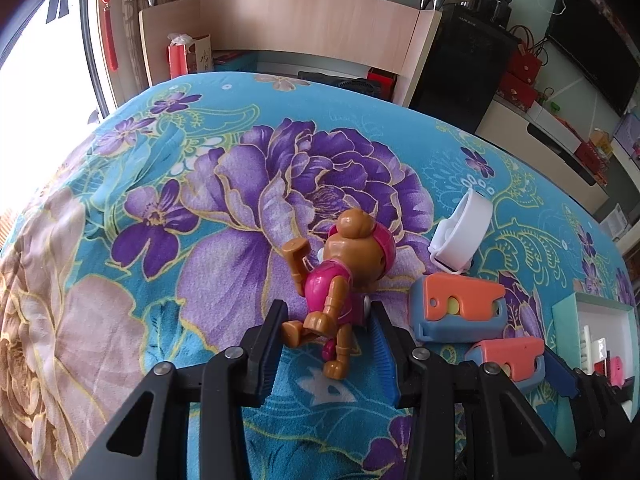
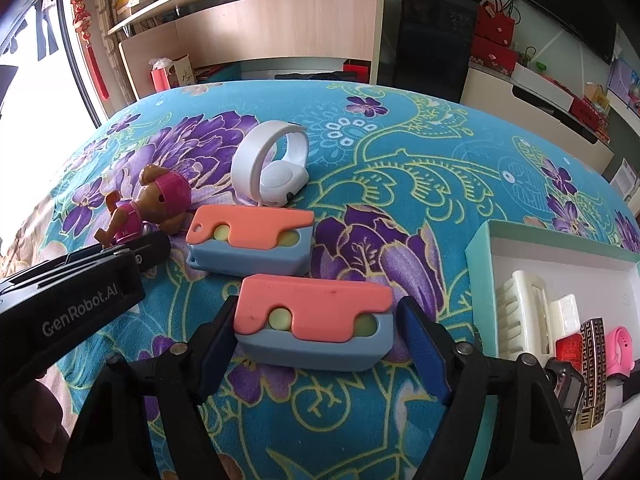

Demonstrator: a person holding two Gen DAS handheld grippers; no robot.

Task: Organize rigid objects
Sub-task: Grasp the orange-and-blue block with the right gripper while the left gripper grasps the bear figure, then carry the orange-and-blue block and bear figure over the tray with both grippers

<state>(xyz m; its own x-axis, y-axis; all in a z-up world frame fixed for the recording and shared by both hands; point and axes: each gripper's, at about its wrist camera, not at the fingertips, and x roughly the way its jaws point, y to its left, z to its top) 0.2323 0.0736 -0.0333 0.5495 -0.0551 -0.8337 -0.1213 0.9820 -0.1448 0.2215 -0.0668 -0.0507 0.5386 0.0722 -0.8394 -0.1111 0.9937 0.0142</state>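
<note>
Toy dog sits between spread left gripper, marked "GenRobot.AI"; right gripper straddles block, spread.

Black claw, blue ribbed pads, silver screws, "GenRobot.AI" lettering.

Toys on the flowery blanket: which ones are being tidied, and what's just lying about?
Being tidied: puppy figure, two orange-and-blue blocks, white watch, storage box.

Just lying about: red gift bags, black speaker, wooden shelf.
</note>
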